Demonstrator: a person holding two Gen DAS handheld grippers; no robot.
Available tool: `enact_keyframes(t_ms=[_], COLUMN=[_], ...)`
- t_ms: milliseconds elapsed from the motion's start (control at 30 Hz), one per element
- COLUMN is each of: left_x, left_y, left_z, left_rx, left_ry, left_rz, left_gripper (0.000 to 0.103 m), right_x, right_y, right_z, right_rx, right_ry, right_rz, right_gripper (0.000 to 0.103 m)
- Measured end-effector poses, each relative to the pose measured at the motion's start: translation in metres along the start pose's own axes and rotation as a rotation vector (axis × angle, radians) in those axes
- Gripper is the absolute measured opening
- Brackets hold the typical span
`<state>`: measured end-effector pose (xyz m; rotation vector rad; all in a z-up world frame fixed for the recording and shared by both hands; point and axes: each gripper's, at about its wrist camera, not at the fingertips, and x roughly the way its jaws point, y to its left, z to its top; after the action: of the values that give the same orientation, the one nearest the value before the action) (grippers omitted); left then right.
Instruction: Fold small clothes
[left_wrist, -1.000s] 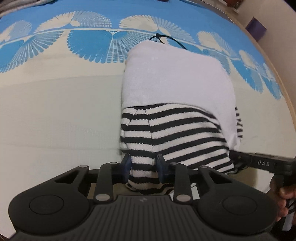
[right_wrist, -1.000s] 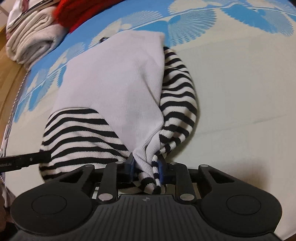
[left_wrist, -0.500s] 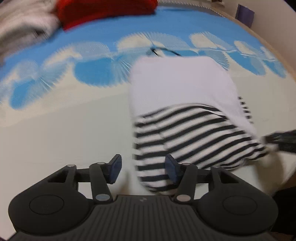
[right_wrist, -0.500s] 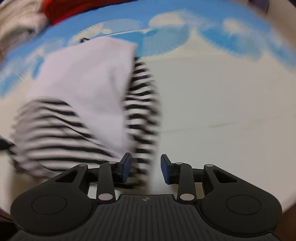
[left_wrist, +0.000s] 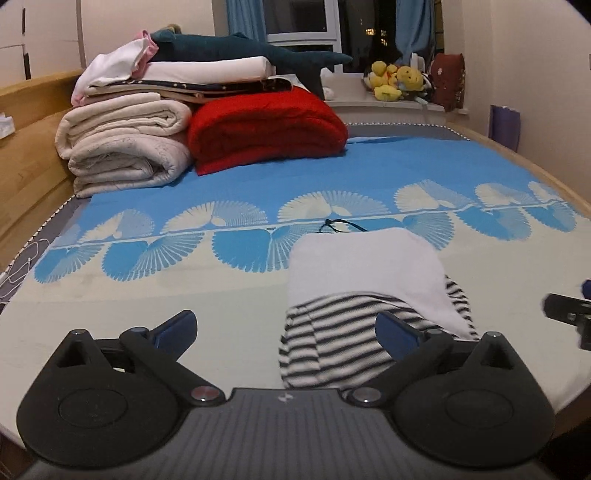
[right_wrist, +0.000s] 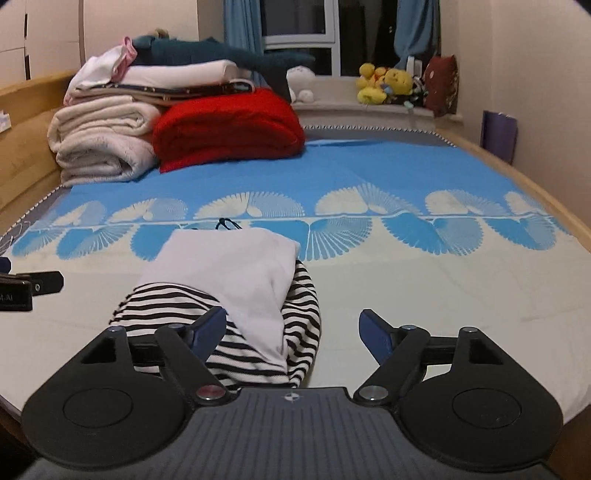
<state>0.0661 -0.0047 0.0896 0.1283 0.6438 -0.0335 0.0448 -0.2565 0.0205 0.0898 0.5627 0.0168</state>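
The small garment (left_wrist: 369, 273), white with black-and-white striped sleeves, lies folded on the blue and cream bed sheet (left_wrist: 147, 302). My left gripper (left_wrist: 284, 323) hovers above its near left corner, jaws opening wide, pads touching nothing. In the right wrist view the same garment (right_wrist: 229, 266) sits left of centre with a striped sleeve (right_wrist: 303, 317) bulging out on its right. My right gripper (right_wrist: 291, 319) hangs over its near right end, jaws opening, pads clear of the cloth. One finger of each gripper shows at the edge of the other's view.
At the bed's far left stand folded cream blankets (left_wrist: 125, 147), a red blanket (left_wrist: 266, 129) and a plush shark (left_wrist: 258, 48). Yellow plush toys (left_wrist: 399, 79) line the windowsill. A black cord (left_wrist: 336, 226) lies just beyond the garment. A wooden bed frame (left_wrist: 26, 162) borders the mattress.
Both grippers let go of the striped near edge, opened wide, and lifted and tilted upward, bringing the far end of the room into view. The garment stays folded on the bed.
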Motion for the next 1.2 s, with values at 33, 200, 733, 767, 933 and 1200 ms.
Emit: enact_keyframes(t_ms=[33,200,733,767,933,1200], left_x=[-0.009,-0.034,0.024,0.025,0.029,0.029], left_y=[-0.001,0.003,0.014,0.014,0.013,0.005], left_z=[-0.001,-0.009,-0.055,-0.054,-0.052,-0.05], left_rx=[0.0,-0.005,-0.123,-0.126,-0.154,-0.141], left_ry=[0.002,0.051,0.224,0.223,0.225,0.206], left_rz=[-0.004,-0.025,-0.03,-0.023,-0.031,-0.043], left_gripper=[0.103,0.103,0.103,0.103,0.103,0.103], right_x=[-0.005,-0.015,0.01,0.01,0.012,0.008], right_y=[0.001,0.013,0.041,0.042,0.045,0.033], right_z=[-0.001,-0.006,-0.019,-0.02,-0.028,-0.026], right_rx=[0.007,0.008,-0.07,-0.076,-0.12,-0.077], right_ry=[-0.005,0.004,0.095,0.095,0.116,0.111], right_rz=[0.001,-0.013,-0.011,-0.005,0.008,0.018], right_gripper=[0.082,0.087,0.087,0.087,0.087,0.087])
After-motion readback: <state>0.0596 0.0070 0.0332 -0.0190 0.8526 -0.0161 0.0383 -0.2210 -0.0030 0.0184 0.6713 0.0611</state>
